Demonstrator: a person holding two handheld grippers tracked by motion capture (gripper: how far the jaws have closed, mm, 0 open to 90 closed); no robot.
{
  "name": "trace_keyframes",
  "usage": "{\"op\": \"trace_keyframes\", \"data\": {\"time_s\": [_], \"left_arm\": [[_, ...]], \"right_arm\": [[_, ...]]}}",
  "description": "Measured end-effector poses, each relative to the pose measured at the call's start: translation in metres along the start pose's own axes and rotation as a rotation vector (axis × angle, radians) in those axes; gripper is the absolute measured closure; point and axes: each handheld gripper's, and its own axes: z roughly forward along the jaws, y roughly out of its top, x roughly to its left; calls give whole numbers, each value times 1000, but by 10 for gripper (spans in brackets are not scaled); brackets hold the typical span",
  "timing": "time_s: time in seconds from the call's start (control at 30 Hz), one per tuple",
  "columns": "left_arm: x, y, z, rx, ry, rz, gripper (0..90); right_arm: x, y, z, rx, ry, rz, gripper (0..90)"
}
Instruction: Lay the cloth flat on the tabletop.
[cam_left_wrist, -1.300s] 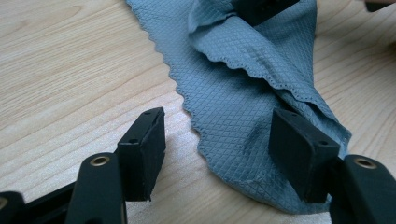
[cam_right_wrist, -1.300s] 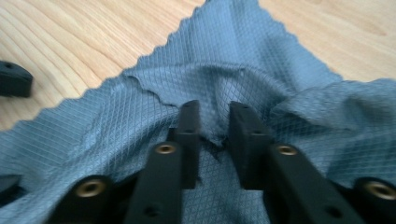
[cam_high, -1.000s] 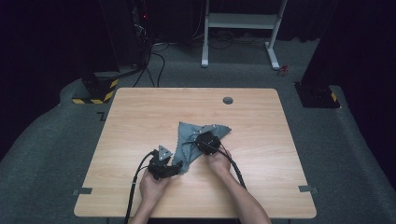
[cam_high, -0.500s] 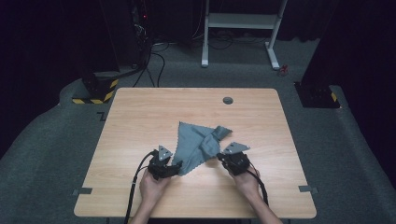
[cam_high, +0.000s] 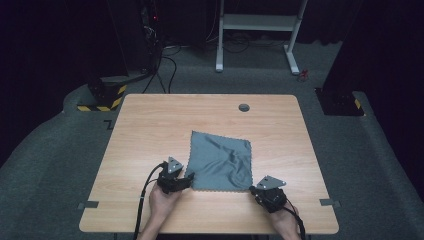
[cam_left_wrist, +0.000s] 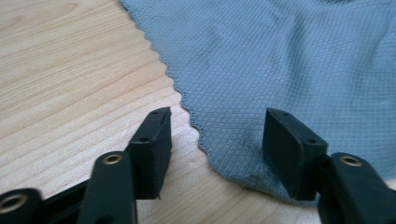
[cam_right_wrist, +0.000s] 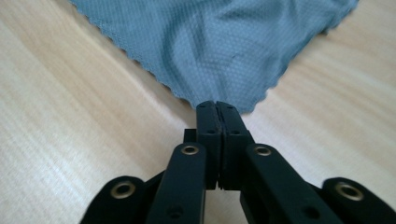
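Observation:
A grey cloth (cam_high: 222, 160) lies spread nearly flat on the wooden table (cam_high: 150, 125), with a few wrinkles in the middle. My left gripper (cam_high: 189, 178) sits at its near left corner. In the left gripper view that gripper (cam_left_wrist: 217, 135) is open; its jaws have just been closing, and the cloth (cam_left_wrist: 289, 60) corner lies between them, unpinched. My right gripper (cam_high: 252, 189) is at the near right corner. In the right gripper view that gripper (cam_right_wrist: 217, 109) is shut on the tip of the cloth (cam_right_wrist: 219, 42) corner, though its jaws have just been easing open slightly.
A round dark grommet (cam_high: 244, 107) sits near the table's far edge. Beyond the table stand a white frame (cam_high: 260, 22), a black-and-yellow striped base (cam_high: 102, 100) and a black base (cam_high: 340, 102). Bare wood surrounds the cloth.
The right gripper has dragged its cloth corner right and toward the near edge, spreading the bunched cloth flat. The left gripper has stayed put.

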Motion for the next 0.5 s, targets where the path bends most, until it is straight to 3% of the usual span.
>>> {"op": "trace_keyframes", "data": {"time_s": [0.03,0.1,0.17,0.23,0.37,0.5], "left_arm": [[1,0,-2,5,0,4,458],[1,0,-6,23,-5,-1,483],[-1,1,-15,13,-12,14,509],[-3,3,-22,-6,-16,35,520],[-13,6,-31,-17,-49,70,534],[-23,9,-24,27,-82,118,539]], "right_arm": [[-1,-1,0,-4,4,4,847],[-5,-2,-4,-34,32,58,811],[-9,2,-8,-76,34,87,782],[-12,7,-6,-97,17,89,744],[-17,17,12,-86,10,92,720],[-19,20,24,-92,9,113,716]]}}
